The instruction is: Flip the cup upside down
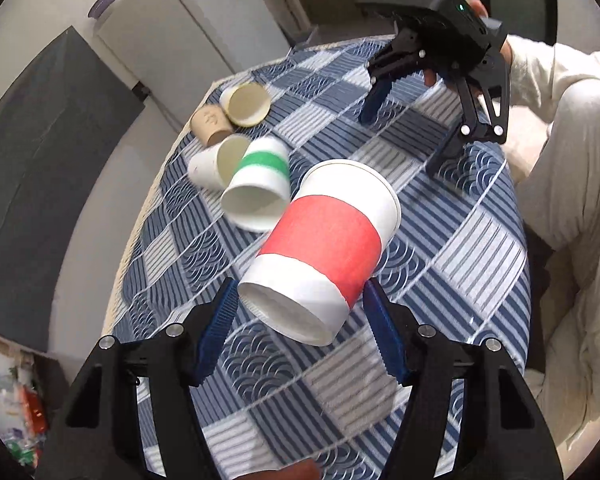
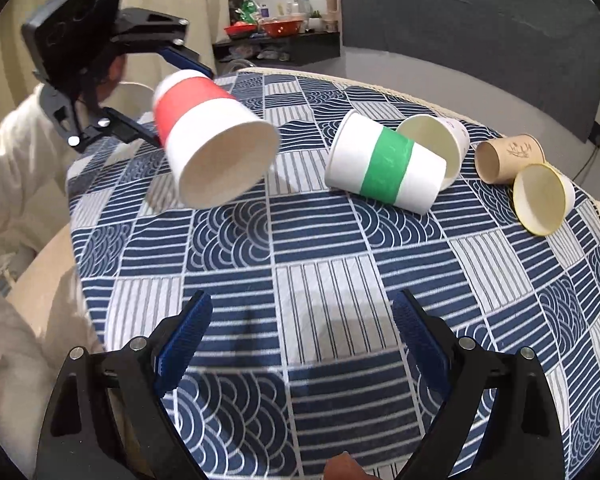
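The cup (image 1: 326, 240) (image 2: 210, 140) is white paper with a broad red band around its middle. It is tilted, base end between the blue pads of the left tongs (image 1: 300, 304), open mouth angled down toward the tabletop (image 2: 320, 280) (its rim looks clear of the cloth). The inside is plain white.

We see a matt paper red-banded cup (image 1: 324, 248) on a woven cloth tablecloth (image 2: 340, 280). The gripper pads (image 2: 184, 344) look like ribbed blue plastic.
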`<state>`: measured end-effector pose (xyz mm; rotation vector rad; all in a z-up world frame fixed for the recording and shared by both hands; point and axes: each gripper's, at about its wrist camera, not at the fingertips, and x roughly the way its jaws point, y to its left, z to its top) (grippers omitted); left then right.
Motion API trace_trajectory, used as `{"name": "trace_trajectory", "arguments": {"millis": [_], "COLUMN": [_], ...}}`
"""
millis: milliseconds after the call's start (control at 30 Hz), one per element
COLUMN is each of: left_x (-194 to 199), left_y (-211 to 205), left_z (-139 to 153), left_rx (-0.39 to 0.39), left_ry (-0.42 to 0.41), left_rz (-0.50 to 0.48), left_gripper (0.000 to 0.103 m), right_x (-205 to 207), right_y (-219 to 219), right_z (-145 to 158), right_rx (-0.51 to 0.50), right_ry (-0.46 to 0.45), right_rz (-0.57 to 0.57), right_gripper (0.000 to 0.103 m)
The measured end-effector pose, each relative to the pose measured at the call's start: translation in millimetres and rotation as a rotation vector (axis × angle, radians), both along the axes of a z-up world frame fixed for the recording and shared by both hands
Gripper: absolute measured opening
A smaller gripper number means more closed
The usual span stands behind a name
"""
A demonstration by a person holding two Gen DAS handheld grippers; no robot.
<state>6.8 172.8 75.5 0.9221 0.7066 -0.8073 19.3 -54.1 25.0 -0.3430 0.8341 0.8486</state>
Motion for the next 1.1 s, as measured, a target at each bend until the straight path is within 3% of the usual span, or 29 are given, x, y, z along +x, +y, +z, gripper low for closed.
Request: {"name": "trace_trajectory", "arguments": {"millis": [133, 300, 567, 600, 633, 700, 900, 1100], "left_x": [5.8, 24.5, 55.4, 58.6, 61.2, 60.9, 47.1, 38.0], "left_y": [10.2, 12.0, -2.7, -4.6, -6.1, -7.1, -0.2, 8.4], "left_z": [-1.8, -10.0, -25.1, -25.6, -25.9, -23.4, -12.5, -6.1], "left_rx": [0.119, 0.272, 0.404, 0.41, 0.414, 0.391, 0.295, 0.095], "left_ry": [-0.01, -0.038, -0.03, -0.03, -0.035, -0.04, -0.065, -0.087], "left_rz": [0.055, 0.106, 0.149, 0.16, 0.174, 0.186, 0.238, 0.359], "left_gripper": [0.065, 0.065, 0.065, 0.068, 0.082, 0.09, 0.093, 0.095], "right_x": [7.3, 13.9, 20.4, 21.6, 22.4, 25.1, 24.5, 18.7], "right_y": [23.1, 42.3, 59.4, 60.6, 60.5, 59.0, 51.3, 44.9], "right_z": [-1.3, 2.7, -2.0, -4.0, -5.9, -8.6, -10.9, -9.7], "right_rx": [-0.077, -0.084, -0.072, -0.076, -0.077, -0.07, -0.067, -0.057], "right_ry": [-0.035, -0.049, -0.052, -0.051, -0.046, -0.034, -0.029, -0.043], "right_rz": [-0.025, -0.035, -0.03, -0.03, -0.03, -0.033, -0.049, -0.082], "right_gripper": [0.087, 0.087, 0.087, 0.087, 0.087, 0.087, 0.088, 0.089]}}
